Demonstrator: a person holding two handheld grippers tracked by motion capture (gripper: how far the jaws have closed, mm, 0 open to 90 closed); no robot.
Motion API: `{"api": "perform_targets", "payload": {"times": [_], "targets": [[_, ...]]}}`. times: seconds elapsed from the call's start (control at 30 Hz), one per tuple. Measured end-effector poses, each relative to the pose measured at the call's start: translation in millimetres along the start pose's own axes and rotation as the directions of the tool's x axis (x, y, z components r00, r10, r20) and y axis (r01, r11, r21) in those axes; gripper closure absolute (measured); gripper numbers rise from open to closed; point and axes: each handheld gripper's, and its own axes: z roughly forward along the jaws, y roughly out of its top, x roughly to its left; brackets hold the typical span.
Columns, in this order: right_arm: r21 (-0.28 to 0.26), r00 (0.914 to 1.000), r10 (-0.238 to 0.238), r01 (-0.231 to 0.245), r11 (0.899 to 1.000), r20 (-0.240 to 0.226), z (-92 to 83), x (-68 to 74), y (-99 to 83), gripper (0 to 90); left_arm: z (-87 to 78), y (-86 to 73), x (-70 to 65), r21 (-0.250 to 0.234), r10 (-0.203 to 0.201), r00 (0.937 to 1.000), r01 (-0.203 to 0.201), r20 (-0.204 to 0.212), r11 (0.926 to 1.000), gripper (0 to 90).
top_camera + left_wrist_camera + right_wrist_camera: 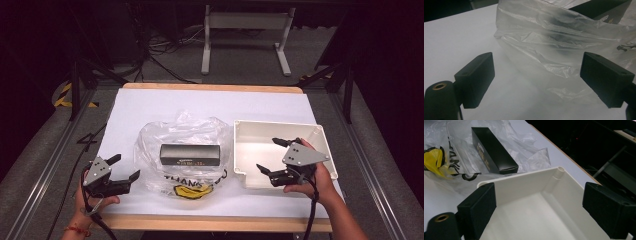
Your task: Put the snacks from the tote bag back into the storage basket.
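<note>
1. The table (pixel 150 105) carries a clear plastic bag (pixel 182 132) at its middle and a white tray (pixel 250 132) just to the right of it, toward the right edge.
2. A black box (pixel 190 155) lies flat on the bag, its long side running parallel to the table's near edge. The bag's crumpled film rises around and behind the box; a yellow-and-black print (pixel 192 189) sits on the part of the bag nearest the near edge.
3. The tray is empty, and its left wall stands just beside the bag.
4. The left gripper (pixel 125 167) sits near the near-left corner, pointing toward the bag. Its jaws stand wide apart with nothing between them; in the left gripper view the bag's film (pixel 554 50) lies just ahead of them, apart from both pads.
5. The right gripper (pixel 272 155) is held over the tray's near part, pointing left toward the bag. Its jaws are spread wide and hold nothing; in the right gripper view the tray's floor (pixel 536 220) shows between them, with the box (pixel 494 151) beyond the tray's wall.
</note>
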Motion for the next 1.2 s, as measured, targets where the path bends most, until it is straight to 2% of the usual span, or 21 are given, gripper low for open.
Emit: {"api": "perform_targets", "payload": {"times": [0.2, 0.23, 0.43, 0.47, 0.5, 0.6, 0.77, 0.83, 0.97, 1.03, 1.1, 1.13, 1.2], "targets": [[-0.02, 0.9991, -0.002, 0.001, 1.0, -0.041, 18.1, -1.2, 10.5, 16.8, 0.5, -0.2, 0.1, 0.002, 0.001, 1.0, -0.001, 0.003, 1.0, 13.3], [-0.022, 0.9976, -0.007, 0.005, 1.0, -0.07, 27.6, -2.1, 15.2, 17.2, 0.5, -0.2, 0.0, 0.002, 0.001, 1.0, -0.001, 0.004, 1.0, 13.3], [-0.019, 0.995, -0.008, 0.006, 1.0, -0.1, 43.0, -2.8, 22.0, 18.3, 1.3, -0.4, -0.4, 0.007, 0.002, 1.0, -0.002, 0.006, 1.0, 13.3], [-0.023, 0.9906, 0.0, -0.003, 1.0, -0.137, 49.6, -4.1, 25.3, 18.3, 1.5, -0.4, -0.6, 0.008, 0.001, 1.0, -0.001, 0.007, 1.0, 13.3], [-0.024, 0.989, 0.003, -0.007, 1.0, -0.148, 51.8, -4.6, 26.5, 18.3, 1.5, -0.4, -0.6, 0.008, 0.002, 1.0, -0.002, 0.006, 1.0, 13.3], [-0.018, 0.9875, 0.003, -0.005, 1.0, -0.158, 58.3, -5.8, 30.5, 18.5, 1.3, -0.5, -0.7, 0.004, 0.001, 1.0, -0.001, 0.005, 1.0, 13.3], [-0.012, 0.9793, -0.004, 0.001, 1.0, -0.202, 73.8, -7.9, 38.7, 21.4, 0.9, -0.4, -0.7, 0.002, 0.003, 1.0, -0.003, 0.007, 1.0, 13.3], [-0.004, 0.9777, -0.011, 0.011, 1.0, -0.21, 79.1, -7.4, 41.5, 21.6, 0.8, -0.2, -0.9, 0.001, 0.004, 1.0, -0.004, 0.007, 1.0, 13.3], [0.029, 0.9678, -0.032, 0.041, 0.999, -0.25, 92.8, -5.8, 48.2, 22.6, 0.7, 0.5, -1.7, 0.004, 0.012, 0.9999, -0.012, 0.008, 0.9999, 13.3], [0.034, 0.9665, -0.035, 0.045, 0.998, -0.254, 95.4, -5.3, 49.1, 22.7, 0.6, 1.1, -2.2, -0.001, 0.016, 0.9998, -0.016, 0.008, 0.9999, 13.3], [0.041, 0.9607, -0.04, 0.053, 0.998, -0.275, 100.9, -4.9, 51.3, 22.5, 0.3, 1.4, -2.5, 0.0, 0.019, 0.9998, -0.019, 0.01, 0.9998, 13.3], [0.045, 0.9534, -0.031, 0.046, 0.998, -0.3, 105.6, -4.3, 53.0, 22.7, 0.3, 1.3, -2.6, 0.001, 0.019, 0.9997, -0.019, 0.011, 0.9998, 13.3], [0.047, 0.9509, -0.037, 0.054, 0.997, -0.307, 109.6, -3.4, 54.4, 22.8, 0.4, 1.2, -3.0, 0.001, 0.017, 0.9998, -0.017, 0.011, 0.9999, 13.3]]}}
